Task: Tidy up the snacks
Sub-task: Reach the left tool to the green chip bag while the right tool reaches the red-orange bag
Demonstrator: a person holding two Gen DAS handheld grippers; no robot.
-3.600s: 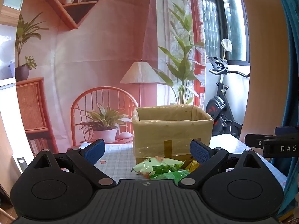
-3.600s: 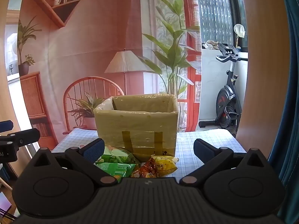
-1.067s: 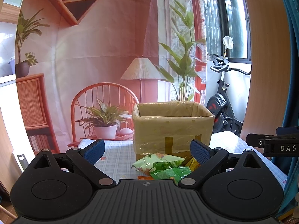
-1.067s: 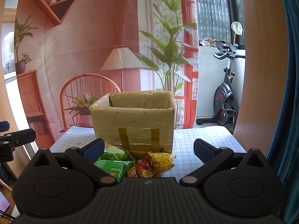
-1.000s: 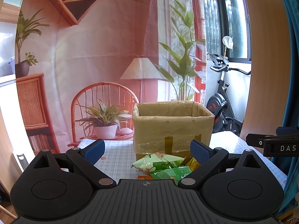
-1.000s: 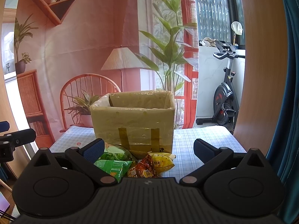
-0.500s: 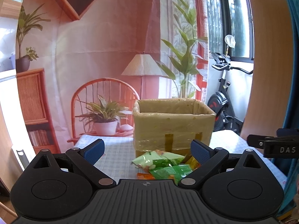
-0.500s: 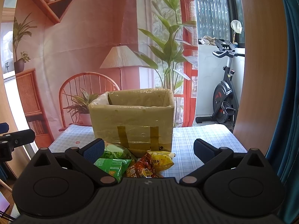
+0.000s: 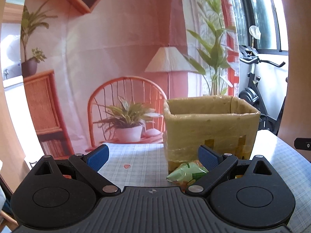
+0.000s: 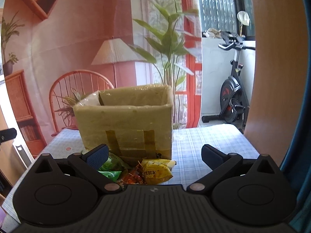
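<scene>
Both tongs wide and empty, snacks piled at the box's foot.

Left gripper [image 9: 153,154] gapes over the checked table [image 9: 136,165], the green bag [image 9: 186,172] tucked by its right finger, touching the box [image 9: 210,128]. Right gripper [image 10: 154,155] spreads just as wide: green bags [image 10: 109,167] by its left finger, the yellow bag [image 10: 156,171] and a red one [image 10: 132,176] between the fingers, lower, all against the box [image 10: 126,124] front.
</scene>
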